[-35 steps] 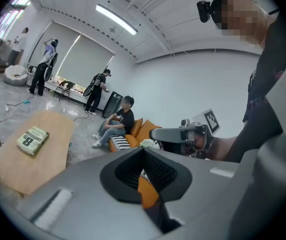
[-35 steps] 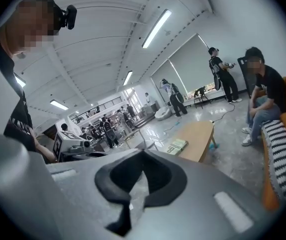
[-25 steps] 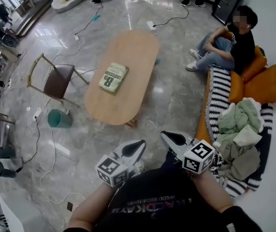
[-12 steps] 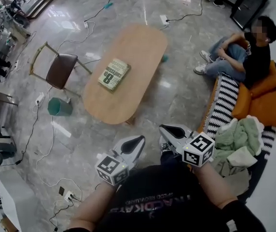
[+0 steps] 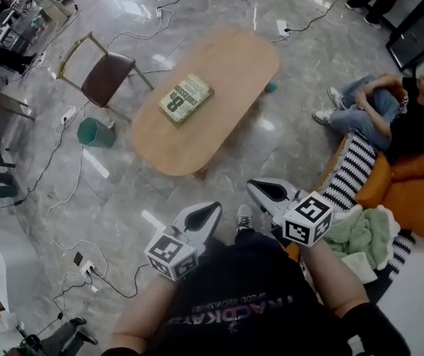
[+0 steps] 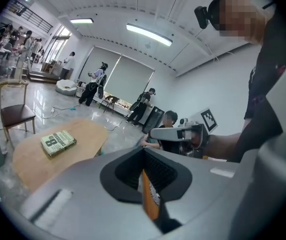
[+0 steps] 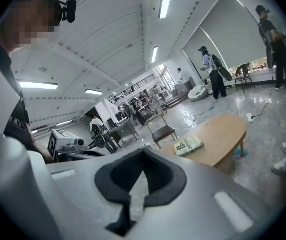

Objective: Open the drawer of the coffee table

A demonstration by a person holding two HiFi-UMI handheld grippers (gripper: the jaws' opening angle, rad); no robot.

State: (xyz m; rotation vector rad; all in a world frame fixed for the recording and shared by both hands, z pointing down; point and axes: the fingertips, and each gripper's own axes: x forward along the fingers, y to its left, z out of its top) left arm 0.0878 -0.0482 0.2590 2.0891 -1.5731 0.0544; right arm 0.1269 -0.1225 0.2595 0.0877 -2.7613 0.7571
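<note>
An oval wooden coffee table [image 5: 219, 117] stands on the glossy floor in the upper middle of the head view, with a green book [image 5: 186, 98] lying on its top. No drawer shows from here. My left gripper [image 5: 210, 213] and right gripper [image 5: 257, 190] are held close to my body, well short of the table's near end, both shut with nothing between their jaws. In the left gripper view the table [image 6: 28, 156] and book [image 6: 58, 142] lie to the left; in the right gripper view the table [image 7: 218, 136] and book [image 7: 188, 145] lie to the right.
A wooden chair [image 5: 107, 76] and a green bin [image 5: 95, 133] stand left of the table. Cables [image 5: 86, 191] trail over the floor. A person sits on the sofa [image 5: 408, 176] at the right, beside a striped blanket and green clothes [image 5: 360, 236]. People stand far off.
The whole view has shifted: table, chair and bin sit further right and higher than before, and the sofa slid towards the right edge. Both grippers stay shut and close to my body.
</note>
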